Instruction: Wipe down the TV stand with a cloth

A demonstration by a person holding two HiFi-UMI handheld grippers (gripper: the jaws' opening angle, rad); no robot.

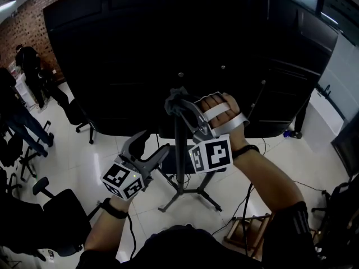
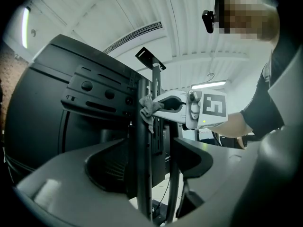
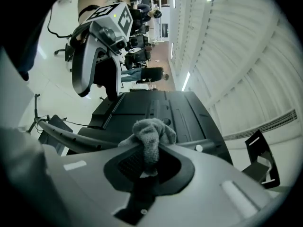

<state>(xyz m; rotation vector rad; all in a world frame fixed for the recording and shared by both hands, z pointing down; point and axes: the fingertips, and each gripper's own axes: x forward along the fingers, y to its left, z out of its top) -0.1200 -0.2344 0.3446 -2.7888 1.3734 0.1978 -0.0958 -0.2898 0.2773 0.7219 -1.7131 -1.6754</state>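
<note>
Grey cloth (image 3: 150, 135) is bunched and pinched firmly between the jaws of the right gripper (image 3: 149, 151), so that gripper is closed on it, with the wad poking out past the tips. Just beyond the tips stands the dark upright post (image 1: 179, 156) of the TV stand, and the cloth bears on its upper part, close under the back of the black TV (image 1: 140, 49). The post's long axis runs straight up and down, so any wiping stroke would likely have to travel along it, downward toward the spread feet (image 1: 190, 196) on the floor. The left gripper (image 2: 151, 145) sits lower on the same post with its jaws apart and nothing clamped; the post lines up in the gap between them, though whether either jaw touches it is hard to say from these dim views. Of the two, the right gripper is the one on the job, and the bare length of post lies below it.
</note>
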